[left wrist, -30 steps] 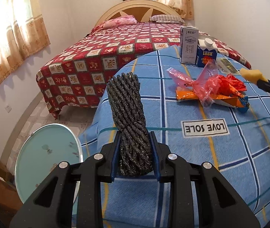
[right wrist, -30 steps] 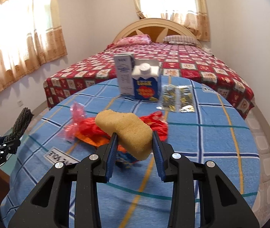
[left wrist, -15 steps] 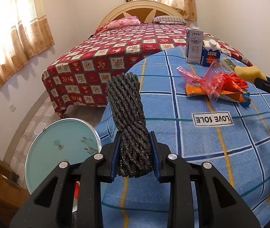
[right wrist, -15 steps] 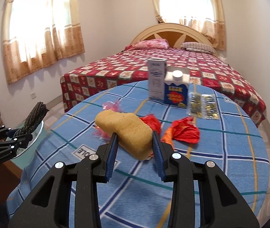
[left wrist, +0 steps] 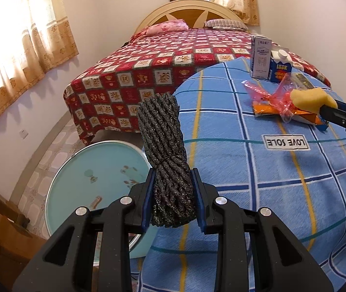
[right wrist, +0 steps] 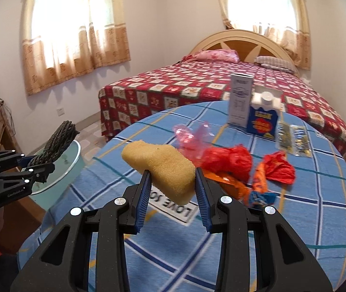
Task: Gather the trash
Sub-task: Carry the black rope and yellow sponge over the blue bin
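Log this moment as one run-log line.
left gripper: shut on rope bundle | right gripper: shut on sponge | wrappers: on table

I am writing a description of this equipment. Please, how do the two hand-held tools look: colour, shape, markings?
Both look alike. The left tool and the right tool have matte black plastic bodies with triangular cut-outs, silver round screw heads, and two flat fingers lined with ribbed blue pads. In the right wrist view, small white lettering shows on the left tool's side, too small to read. No cables or sleeves are visible.
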{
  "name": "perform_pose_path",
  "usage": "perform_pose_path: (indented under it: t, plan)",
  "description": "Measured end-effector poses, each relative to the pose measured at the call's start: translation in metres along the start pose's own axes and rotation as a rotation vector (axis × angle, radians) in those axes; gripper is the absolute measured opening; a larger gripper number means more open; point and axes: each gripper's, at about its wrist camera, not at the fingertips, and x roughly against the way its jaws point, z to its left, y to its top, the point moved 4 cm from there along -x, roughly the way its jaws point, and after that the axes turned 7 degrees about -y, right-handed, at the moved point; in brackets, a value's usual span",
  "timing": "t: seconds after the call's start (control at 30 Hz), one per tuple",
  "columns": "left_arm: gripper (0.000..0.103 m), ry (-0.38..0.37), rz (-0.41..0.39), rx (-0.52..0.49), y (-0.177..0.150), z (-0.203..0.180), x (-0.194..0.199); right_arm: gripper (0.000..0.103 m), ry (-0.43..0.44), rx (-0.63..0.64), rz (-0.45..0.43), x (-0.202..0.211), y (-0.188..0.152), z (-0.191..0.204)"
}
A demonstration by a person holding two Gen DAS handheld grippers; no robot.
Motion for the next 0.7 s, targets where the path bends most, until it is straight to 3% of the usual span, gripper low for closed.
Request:
perform_pose_path:
  t: [0.7]
  plan:
    - [0.029,0.089,0.012,0.072,-0.027,0.059,0.023,0.036,0.111,0.118,0.019,-0.033,0.024,0.075]
